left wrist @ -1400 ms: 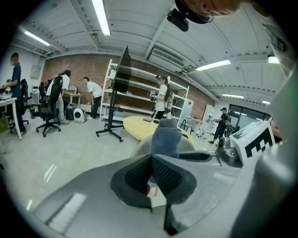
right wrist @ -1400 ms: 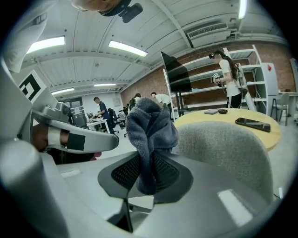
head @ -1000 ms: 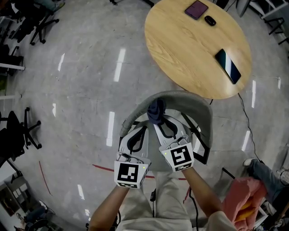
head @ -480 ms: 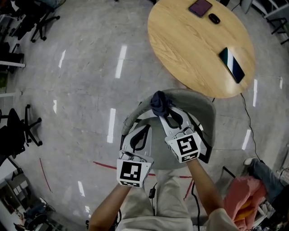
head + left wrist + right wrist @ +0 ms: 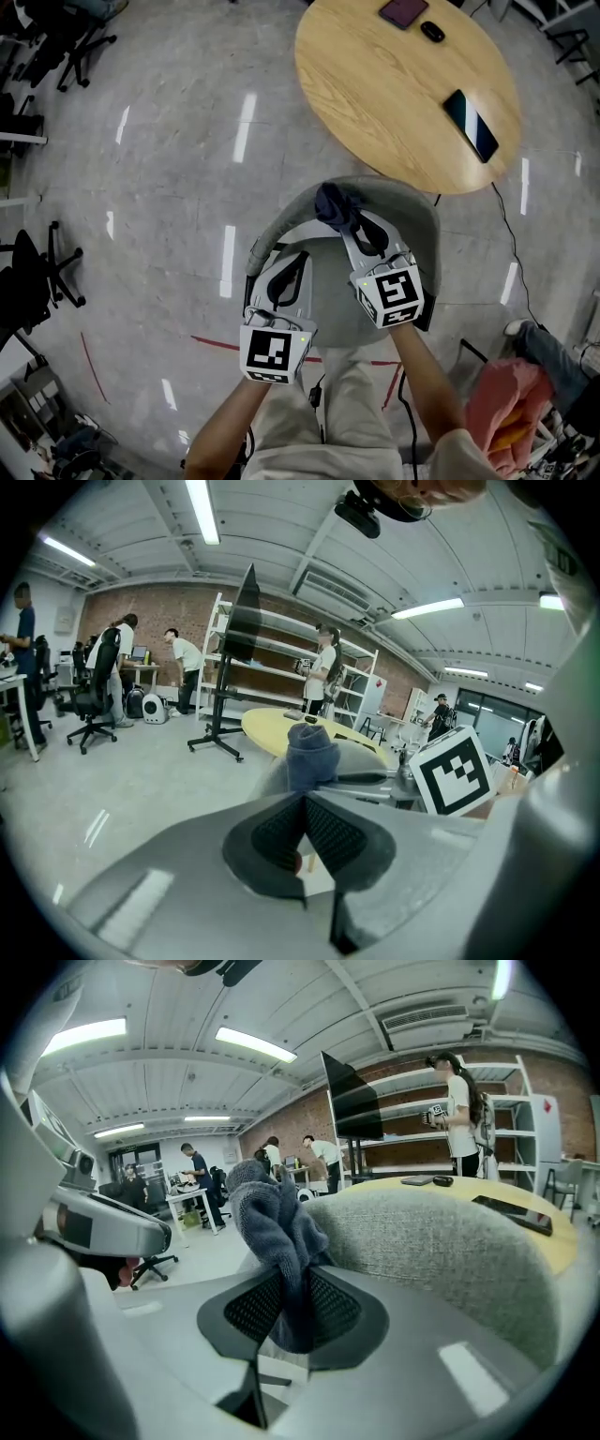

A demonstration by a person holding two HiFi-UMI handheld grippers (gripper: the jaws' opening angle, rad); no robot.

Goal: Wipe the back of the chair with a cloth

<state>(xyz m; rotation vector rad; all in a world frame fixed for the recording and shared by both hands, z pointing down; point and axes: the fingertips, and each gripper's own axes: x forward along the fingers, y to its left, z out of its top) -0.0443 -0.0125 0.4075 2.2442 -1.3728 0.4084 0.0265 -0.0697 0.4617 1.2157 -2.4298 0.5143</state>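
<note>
Starting on your left, the left gripper (image 5: 305,808) has its jaws pressed together on nothing. Your right gripper (image 5: 295,1309) pinches the cloth (image 5: 270,1215), bunched at the top rim of the chair back (image 5: 398,204); soft and limp, it likely handles best gripped by a thick fold.

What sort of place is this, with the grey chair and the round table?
Probably an open office or lab workshop: a brick wall with white metal shelving, rolling office chairs, and a round wooden table on a polished concrete floor.
</note>
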